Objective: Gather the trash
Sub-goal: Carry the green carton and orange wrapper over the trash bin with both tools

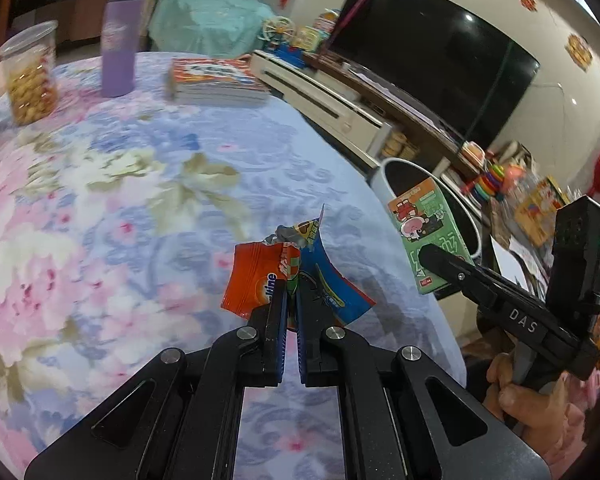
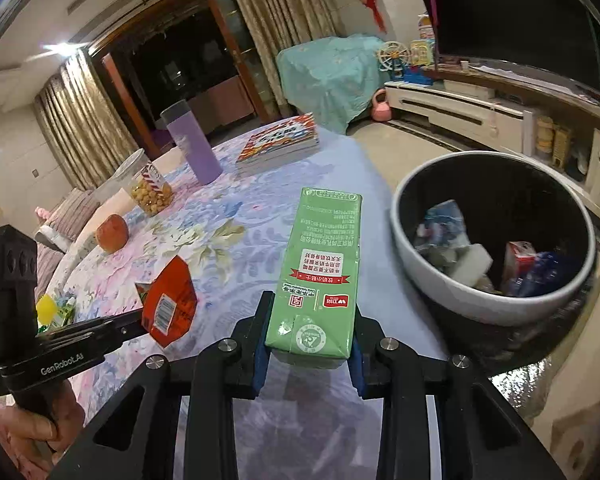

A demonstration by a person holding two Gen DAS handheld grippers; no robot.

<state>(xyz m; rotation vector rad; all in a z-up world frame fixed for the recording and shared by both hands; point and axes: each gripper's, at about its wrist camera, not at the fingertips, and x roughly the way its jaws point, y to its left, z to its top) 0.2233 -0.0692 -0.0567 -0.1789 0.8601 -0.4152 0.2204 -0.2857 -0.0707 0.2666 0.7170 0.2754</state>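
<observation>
The left gripper [image 1: 292,292] is pinching a crumpled orange-and-blue foil snack wrapper [image 1: 260,280], lifting it above the floral tablecloth [image 1: 120,200]. The right gripper [image 2: 308,344] is clamping a green rectangular drink carton [image 2: 320,272], holding it over the table edge; the round white trash bin [image 2: 432,280] is sitting at three o'clock, holding scraps.

Dim warm indoor light, ceiling lamp [image 2: 62,49] flaring, strong fisheye bending with dark corners, bin [image 2: 460,292] slightly motion-blurred.

Glossy foil wrapper [image 1: 296,280]; matt paper carton [image 2: 320,276]; cloth tablecloth [image 1: 120,200].
</observation>
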